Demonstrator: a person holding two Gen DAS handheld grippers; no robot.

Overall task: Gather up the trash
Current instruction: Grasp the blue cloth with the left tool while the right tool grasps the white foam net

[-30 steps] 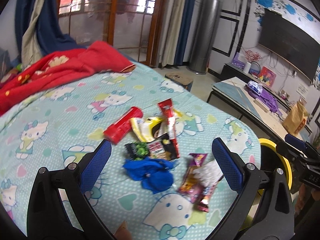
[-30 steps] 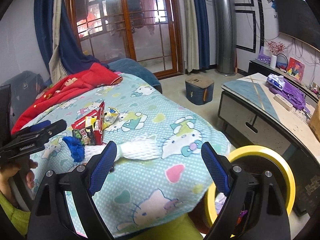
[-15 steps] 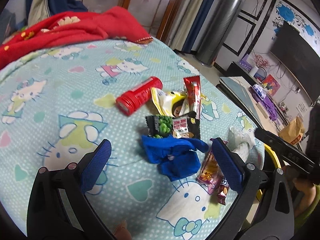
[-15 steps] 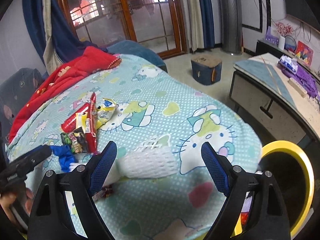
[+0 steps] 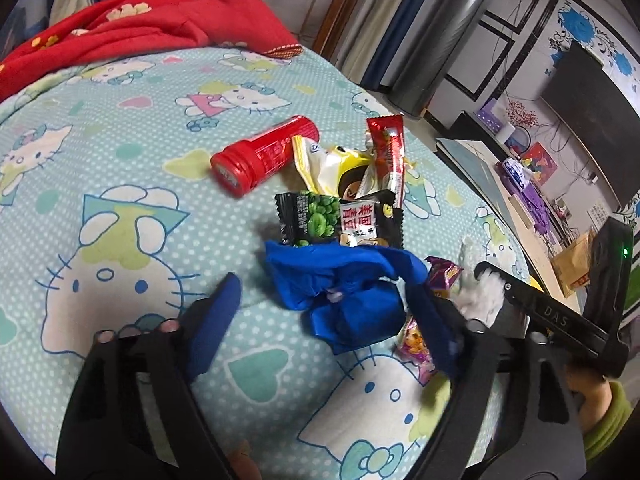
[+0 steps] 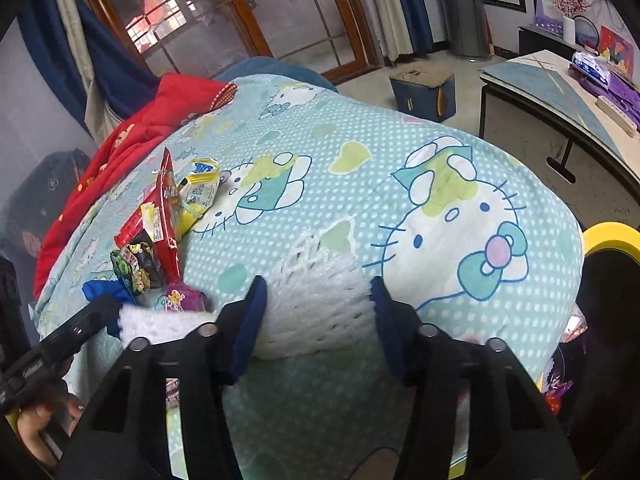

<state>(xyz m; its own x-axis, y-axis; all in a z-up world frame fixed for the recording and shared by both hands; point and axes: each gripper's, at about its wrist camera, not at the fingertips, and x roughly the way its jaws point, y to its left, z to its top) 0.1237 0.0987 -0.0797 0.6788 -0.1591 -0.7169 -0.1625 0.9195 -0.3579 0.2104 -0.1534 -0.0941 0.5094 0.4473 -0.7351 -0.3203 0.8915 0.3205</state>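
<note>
Bed with a cartoon-cat blanket point(image 5: 120, 200) carries the litter; a yellow-rimmed bin point(image 6: 608, 236) stands off its right edge. Left tongs point(image 5: 320, 312) have just been closing, one pad on bare blanket to the left, the other against the right side of a crumpled blue wad point(image 5: 344, 292) with nothing pinched yet, so I log them as released around it. Right tongs point(image 6: 316, 304) have also just been closing and now bracket a white foam net point(image 6: 316, 296), both pads at or very near its sides; whether they press I cannot tell. Far of the wad lie a black pea packet point(image 5: 340, 220), a yellow wrapper point(image 5: 328, 164), a red sachet point(image 5: 388, 152) and a red tube point(image 5: 260, 156); a purple candy wrapper point(image 5: 416, 340) sits just right of the wad, partly under the left tongs. Handling, judged: the net looks very light and springy, will squash rather than resist, best taken across its middle. The wad appears soft and limp, so pinch the bulk, not a loose flap. Wrappers probably slick and flat; grip a raised edge. The tube is rigid and could roll.
</note>
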